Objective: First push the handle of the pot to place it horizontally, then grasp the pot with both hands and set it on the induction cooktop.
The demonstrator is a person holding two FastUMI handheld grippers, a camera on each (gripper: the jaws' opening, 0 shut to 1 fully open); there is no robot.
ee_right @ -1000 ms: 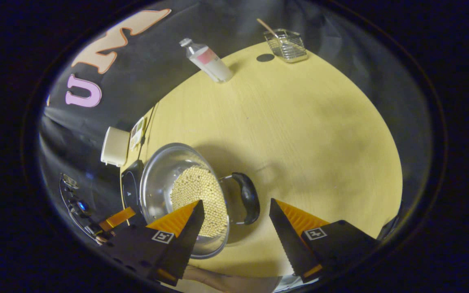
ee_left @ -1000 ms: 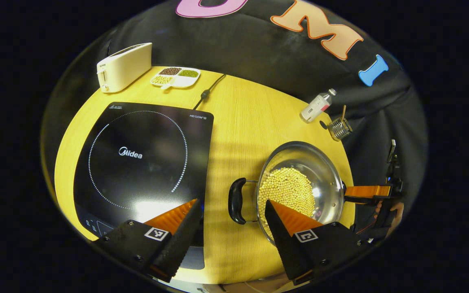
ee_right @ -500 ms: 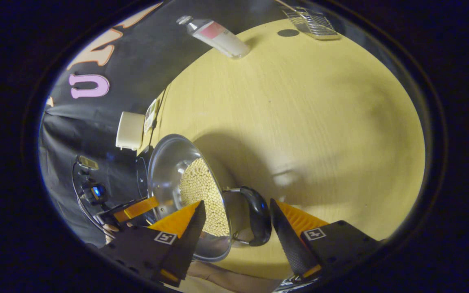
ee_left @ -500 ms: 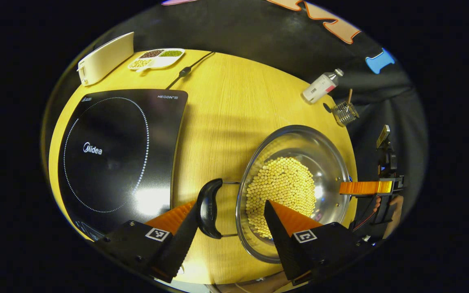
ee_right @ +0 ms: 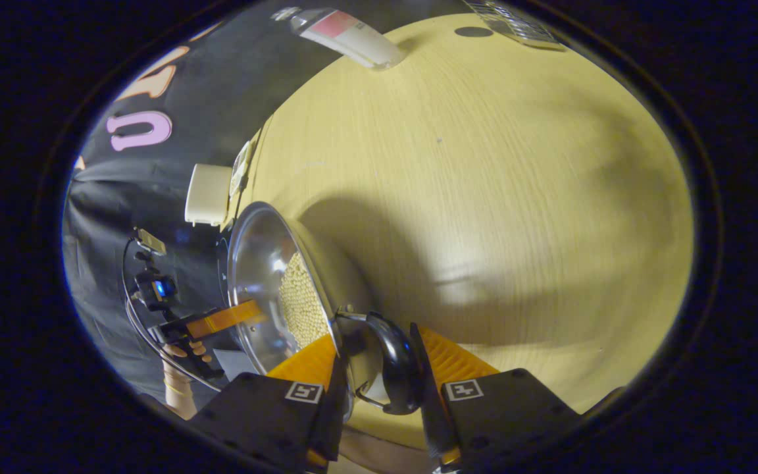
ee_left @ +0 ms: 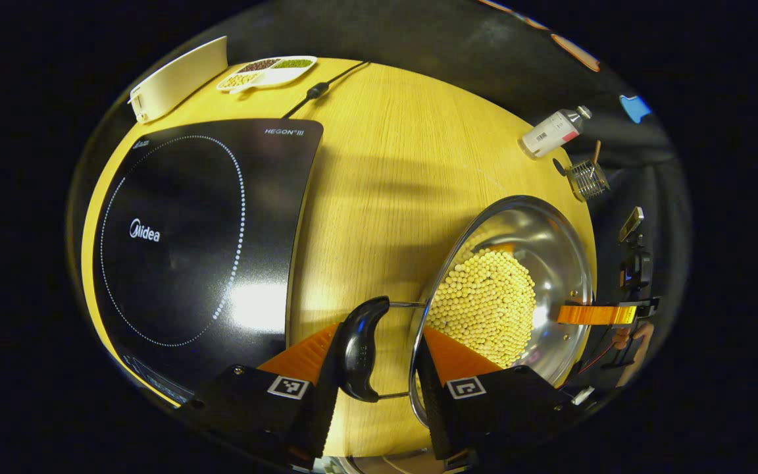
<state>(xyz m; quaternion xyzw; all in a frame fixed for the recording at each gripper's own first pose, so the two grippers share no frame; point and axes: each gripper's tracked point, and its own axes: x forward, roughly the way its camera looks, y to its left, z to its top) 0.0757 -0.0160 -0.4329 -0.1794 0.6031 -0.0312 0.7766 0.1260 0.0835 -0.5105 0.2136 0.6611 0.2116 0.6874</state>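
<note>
Left gripper view: both tongs straddle the pot handles, grip unclear.

In the left gripper view, the induction cooktop is set on the table left of the pot; the toaster is placed behind the cooktop.

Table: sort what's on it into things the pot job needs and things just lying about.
Needed:
pot, holding pale beans
its two black handles, near the left gripper and the right gripper
induction cooktop

Lying about:
toaster
divided dish
bottle
wire basket
</note>
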